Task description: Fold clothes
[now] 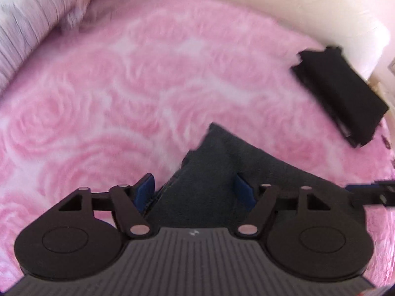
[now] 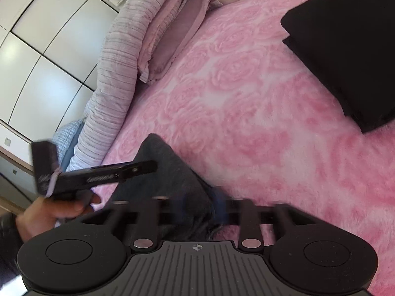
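Jaws apart over seemingly loose grey garment

both views bright, soft daylight, no hard shadows. strong fisheye: pink rose blanket and wardrobe doors bow at the edges, corners vignette dark. wardrobe panels show soft glare patches. left view smeared overall, blanket pattern mushy. right view sharper on the blanket, but right gripper fingers motion-blurred. black folded garment crushed to black, no detail.
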A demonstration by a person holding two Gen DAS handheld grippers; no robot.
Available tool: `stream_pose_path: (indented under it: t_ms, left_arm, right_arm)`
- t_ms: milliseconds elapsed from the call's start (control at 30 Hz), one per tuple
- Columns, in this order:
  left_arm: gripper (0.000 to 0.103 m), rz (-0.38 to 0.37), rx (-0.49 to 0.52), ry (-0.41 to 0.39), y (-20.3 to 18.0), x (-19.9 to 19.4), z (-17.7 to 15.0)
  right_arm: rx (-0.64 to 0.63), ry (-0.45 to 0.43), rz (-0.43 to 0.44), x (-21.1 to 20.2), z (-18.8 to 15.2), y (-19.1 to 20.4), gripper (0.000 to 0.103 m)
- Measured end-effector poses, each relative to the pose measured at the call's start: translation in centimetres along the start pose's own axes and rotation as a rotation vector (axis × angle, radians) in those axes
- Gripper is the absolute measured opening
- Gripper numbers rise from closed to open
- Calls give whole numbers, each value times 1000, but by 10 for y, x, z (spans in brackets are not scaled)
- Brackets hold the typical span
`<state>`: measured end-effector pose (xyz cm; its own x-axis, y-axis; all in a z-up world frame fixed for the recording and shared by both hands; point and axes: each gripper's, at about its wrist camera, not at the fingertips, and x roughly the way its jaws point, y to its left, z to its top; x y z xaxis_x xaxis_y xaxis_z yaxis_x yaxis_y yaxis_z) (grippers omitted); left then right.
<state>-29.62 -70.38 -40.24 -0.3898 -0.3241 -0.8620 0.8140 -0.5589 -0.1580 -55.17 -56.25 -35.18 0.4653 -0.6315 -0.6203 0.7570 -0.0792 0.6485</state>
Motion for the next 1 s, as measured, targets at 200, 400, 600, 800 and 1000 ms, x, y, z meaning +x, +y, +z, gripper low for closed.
stream_pose_path:
  t_ms: [200, 400, 600, 800, 1000]
  left_arm:
    - [79, 16, 23, 17, -1, 9, -5]
    - [75, 52, 49, 35, -10, 6, -1]
    - [72, 73, 35, 45, -14, 2, -1]
    - [72, 89, 29, 44, -19, 2, -3]
    - [58, 76, 59, 10, -20, -16, -4]
  right_arm:
    - [19, 8, -32, 5, -4, -6, 48]
    - [-19, 38, -132, 13, -7, 0, 48]
    - [-108, -4, -176, 0, -3, 30, 48]
    - [-163, 30, -187, 7, -16, 39, 48]
    - [-167, 76, -190, 11, -17, 27, 48]
